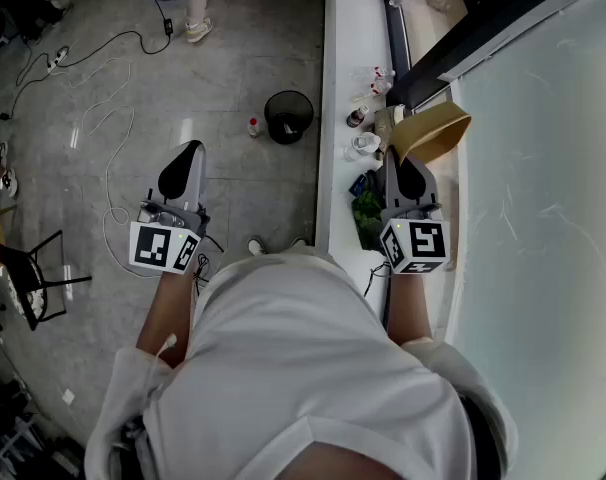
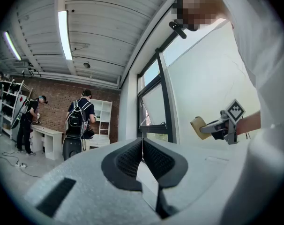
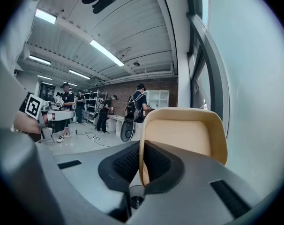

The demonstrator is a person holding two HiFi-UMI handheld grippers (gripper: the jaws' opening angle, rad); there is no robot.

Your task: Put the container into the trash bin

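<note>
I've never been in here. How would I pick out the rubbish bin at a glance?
Find the long white counter. On the grey floor just left of it stands the trash bin: round, black and open-topped, far bigger than the small bottle beside it.

Nothing legible anywhere I look. The cubes on my left gripper (image 1: 195, 150) and right gripper (image 1: 398, 158) carry only black-and-white square marker patterns, no letters or digits. The bottles (image 1: 359, 116) on the worktop (image 1: 348, 38) have labels, too small to read.
</note>
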